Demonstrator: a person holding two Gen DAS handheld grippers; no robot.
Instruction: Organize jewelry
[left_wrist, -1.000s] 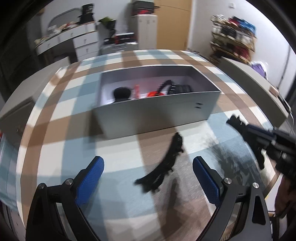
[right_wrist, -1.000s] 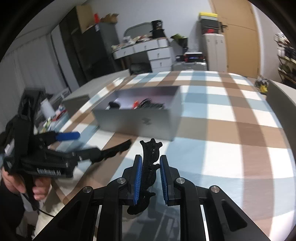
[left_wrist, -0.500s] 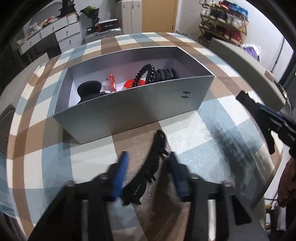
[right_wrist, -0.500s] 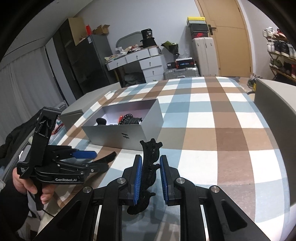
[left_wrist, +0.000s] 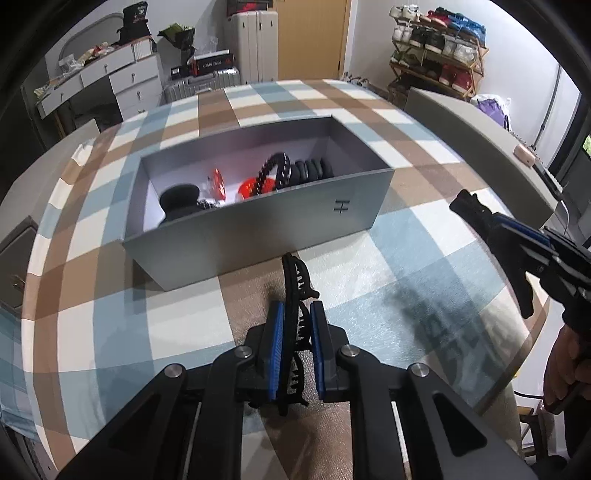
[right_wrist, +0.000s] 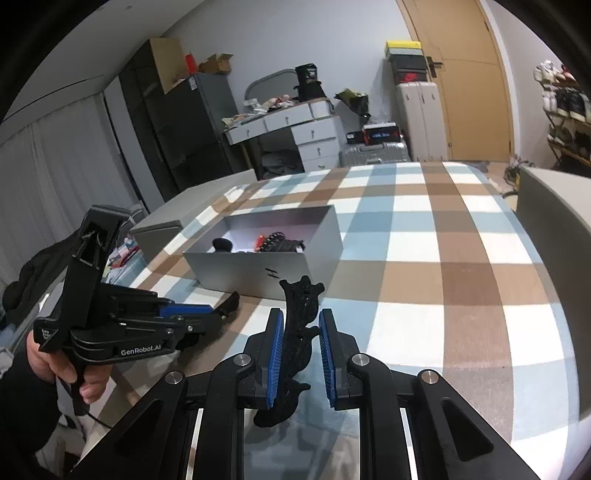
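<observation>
Already the grey box (left_wrist: 258, 236) at the centre of the left wrist view holds several pieces — a black round item (left_wrist: 180, 197), red pieces (left_wrist: 248, 188) and a black coil (left_wrist: 310, 170) — so part of the sorting looks done. Two black hair clips remain outside it. The left gripper (left_wrist: 295, 325) is clamped on one long clip (left_wrist: 293, 291) low in the frame, just in front of the box wall on the checked tablecloth (left_wrist: 369, 258). In the right wrist view, the right gripper (right_wrist: 300, 343) pinches a second clip (right_wrist: 299, 325) at lower centre — both still have to go into the box.
</observation>
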